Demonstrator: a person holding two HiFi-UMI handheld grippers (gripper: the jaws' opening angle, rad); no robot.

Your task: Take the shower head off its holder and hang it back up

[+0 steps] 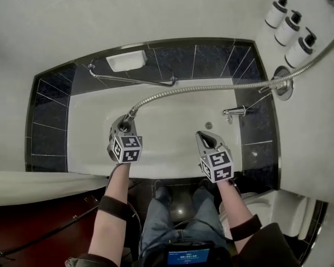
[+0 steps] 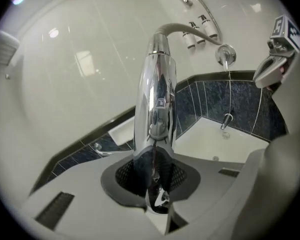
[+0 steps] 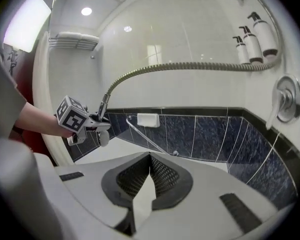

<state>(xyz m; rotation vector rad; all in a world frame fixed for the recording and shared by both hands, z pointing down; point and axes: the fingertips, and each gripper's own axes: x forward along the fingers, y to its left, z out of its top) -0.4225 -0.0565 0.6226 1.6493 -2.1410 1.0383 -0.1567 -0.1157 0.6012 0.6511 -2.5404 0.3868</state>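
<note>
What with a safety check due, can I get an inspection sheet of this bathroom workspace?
Surface: white bathtub with a dark tiled surround.
Job's things: chrome shower head off its holder, held above the tub; holder not clearly made out.
Clutter: three pump bottles on the wall; white soap dish on the ledge.
Grippers: left tongs shut on the shower head; right tongs shut, nothing between them.
Cables: metal hose runs from the shower head past the wall valve and out of frame; dark cable on the floor.
Surroundings: grab bar and tap at the tub.
</note>
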